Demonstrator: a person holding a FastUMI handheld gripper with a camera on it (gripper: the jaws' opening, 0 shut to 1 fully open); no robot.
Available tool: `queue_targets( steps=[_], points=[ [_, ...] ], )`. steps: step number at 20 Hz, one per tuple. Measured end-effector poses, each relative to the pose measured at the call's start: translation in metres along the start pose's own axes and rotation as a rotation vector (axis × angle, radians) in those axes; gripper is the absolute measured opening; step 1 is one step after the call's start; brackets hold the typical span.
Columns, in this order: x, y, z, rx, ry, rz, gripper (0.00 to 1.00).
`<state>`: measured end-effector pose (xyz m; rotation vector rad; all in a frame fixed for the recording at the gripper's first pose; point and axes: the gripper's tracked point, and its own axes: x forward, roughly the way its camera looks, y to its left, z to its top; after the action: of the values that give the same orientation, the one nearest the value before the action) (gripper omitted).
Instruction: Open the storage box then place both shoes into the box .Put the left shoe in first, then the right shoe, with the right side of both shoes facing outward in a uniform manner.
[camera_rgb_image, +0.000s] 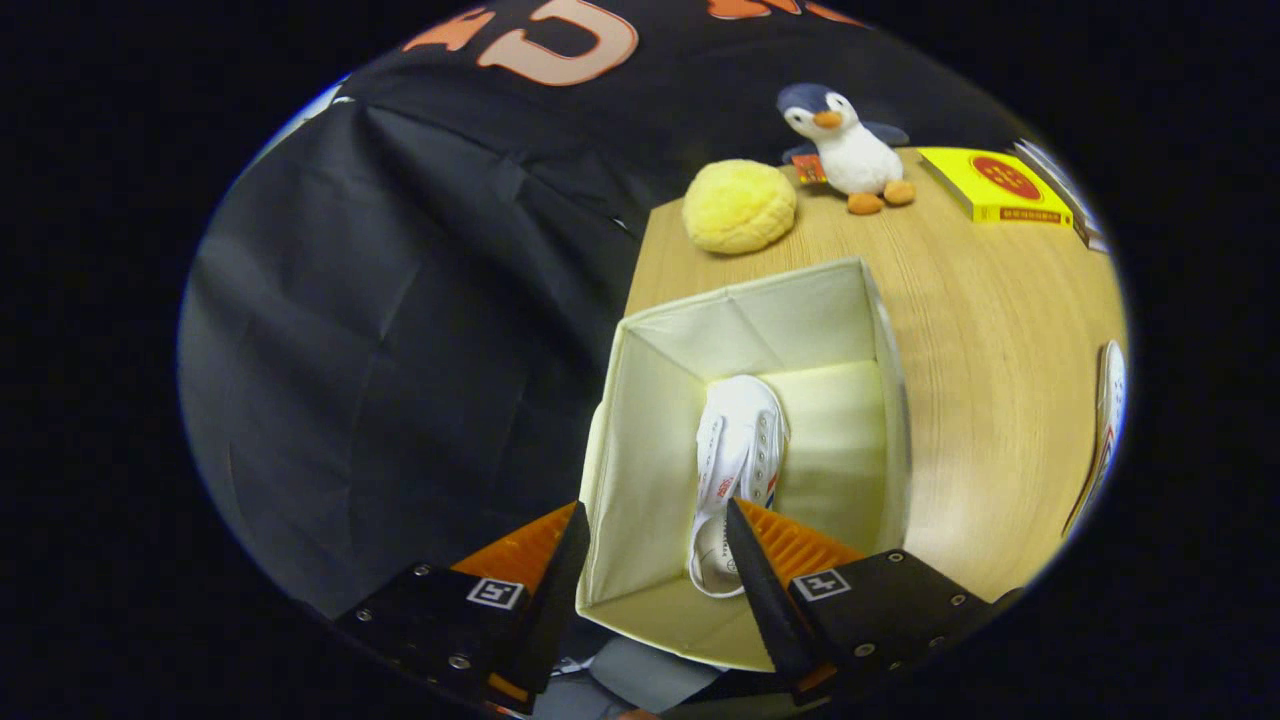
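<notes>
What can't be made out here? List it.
- Shoe in the box, gripper view: heel end partly behind one finger of the open gripper.
- Second shoe on the table: a sliver, cut off by the view's edge.
- Box's near wall: hidden by the gripper.
</notes>
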<state>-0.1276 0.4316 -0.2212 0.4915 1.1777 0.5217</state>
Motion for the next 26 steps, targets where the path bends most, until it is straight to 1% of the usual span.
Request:
queue_targets(
  steps=[1,4,6,8,12,16,20,22,24,26],
  points=[
    [-0.011,-0.006,0.003,-0.030,-0.027,-0.004,0.87],
    [-0.044,-0.033,0.008,-0.076,-0.097,-0.017,0.92],
    [-0.063,-0.057,0.014,-0.072,-0.138,-0.027,0.95],
    [-0.082,-0.086,0.018,-0.059,-0.181,-0.059,0.96],
    [-0.119,-0.151,0.021,-0.054,-0.252,-0.150,0.96],
    [-0.154,-0.225,0.019,-0.013,-0.299,-0.267,0.97],
    [-0.189,-0.314,0.012,-0.005,-0.335,-0.435,0.98],
    [-0.201,-0.347,0.001,-0.015,-0.326,-0.498,0.98],
    [-0.209,-0.369,-0.010,-0.017,-0.312,-0.533,0.98],
    [-0.211,-0.384,-0.022,-0.015,-0.293,-0.543,0.98]
  ],
)
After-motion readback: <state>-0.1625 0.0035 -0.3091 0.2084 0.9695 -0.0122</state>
